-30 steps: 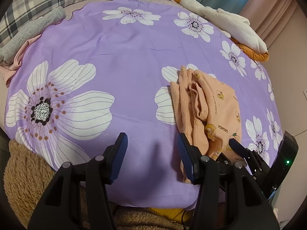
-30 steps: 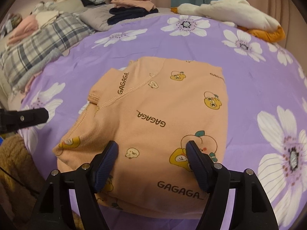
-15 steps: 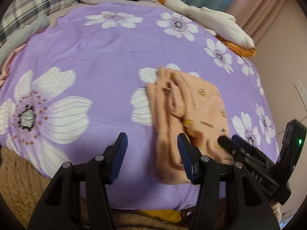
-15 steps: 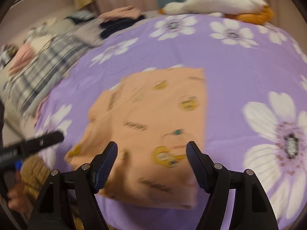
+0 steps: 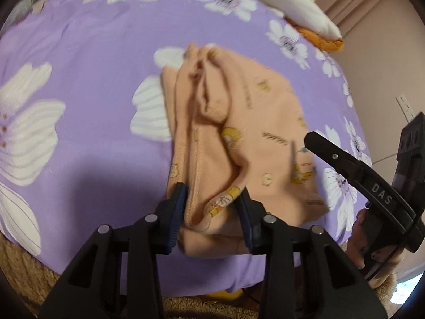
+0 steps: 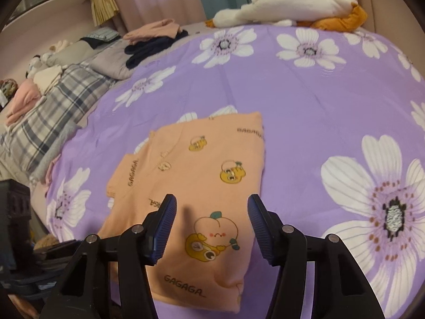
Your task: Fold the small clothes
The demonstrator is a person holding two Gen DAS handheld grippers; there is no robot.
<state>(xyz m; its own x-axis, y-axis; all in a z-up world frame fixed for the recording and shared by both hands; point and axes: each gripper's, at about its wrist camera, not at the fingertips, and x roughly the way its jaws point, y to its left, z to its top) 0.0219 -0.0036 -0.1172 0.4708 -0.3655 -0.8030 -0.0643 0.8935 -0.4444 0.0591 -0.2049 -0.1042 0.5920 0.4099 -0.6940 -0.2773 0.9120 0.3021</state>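
The bed (image 6: 305, 93) fills both views, covered by a purple bedspread (image 5: 79, 53) printed with large white flowers. A white and orange plush toy (image 6: 292, 8) lies along the far edge of the bed. At the far left, seen from the right wrist, a plaid blanket (image 6: 53, 106) carries stacks of folded clothes (image 6: 151, 37) in pink and dark blue.

The peach garment (image 6: 202, 186), printed with cartoon fruit and the word GAGAGA, lies on the bedspread close to the near edge of the bed. It is folded into a rough rectangle. Its right side lies flat; its left side is bunched into several ridges and layered edges, best seen from the left wrist.

The left claw (image 5: 212, 207) is at the near left corner of the garment. Its blue pads (image 5: 178, 212) stand on either side of a raised fold of cloth, partly closed. That view is blurred, so whether the pads actually pinch the cloth cannot be told.

The right claw (image 6: 212, 228) hangs over the near part of the garment with its jaws spread wide and nothing between them. In the left wrist view the right claw appears at the right as a black finger above the garment's right edge.
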